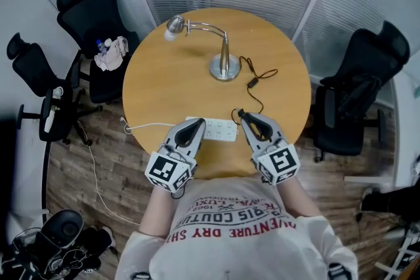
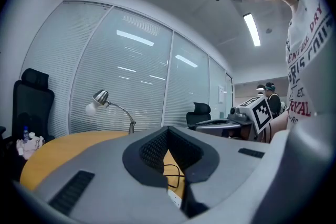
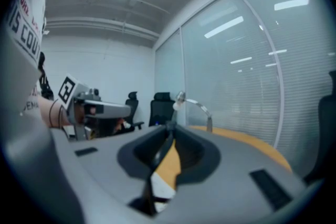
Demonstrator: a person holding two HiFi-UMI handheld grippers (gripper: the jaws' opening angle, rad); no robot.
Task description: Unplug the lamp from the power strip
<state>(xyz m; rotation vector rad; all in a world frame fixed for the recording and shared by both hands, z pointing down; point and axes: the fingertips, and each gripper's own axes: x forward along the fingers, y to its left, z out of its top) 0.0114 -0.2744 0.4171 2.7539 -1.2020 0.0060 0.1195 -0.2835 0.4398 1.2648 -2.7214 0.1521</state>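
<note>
1. While both tools hover at the 6 o'clock rim of the round wooden counter [image 1: 164, 82], the power strip [image 1: 216, 130], white, lies flat beneath them, its long side along that rim.
2. Left tool [image 1: 195, 124]: over the strip's 9 o'clock end. Jaws are drawn together at the tips, with only a thin sliver of counter showing behind them and nothing held. Contact with the strip cannot be told.
3. Right tool [image 1: 243, 116]: at the strip's 3 o'clock end, pointing toward 11 o'clock. Jaws are narrow, closed on the plug [image 1: 236, 113].
4. Plug: black, at the strip's 1 o'clock corner. Whether its pins are clear of the socket cannot be told.
5. Lamp [image 1: 225, 61]: chrome, upright on the counter's 12 o'clock side. It has a round base and a curved neck reaching toward 10 o'clock, with the head just inside the rim.
6. Cord [image 1: 253, 82]: black and thin, looping loosely from the plug toward 12 o'clock to the lamp's base.
7. White lead [image 1: 147, 126]: leaves the strip's 9 o'clock end and drops off the counter near 8 o'clock.
8. Office chairs [image 1: 92, 13]: black, two off the counter's 9-to-10 o'clock side, one at 3 o'clock.
</note>
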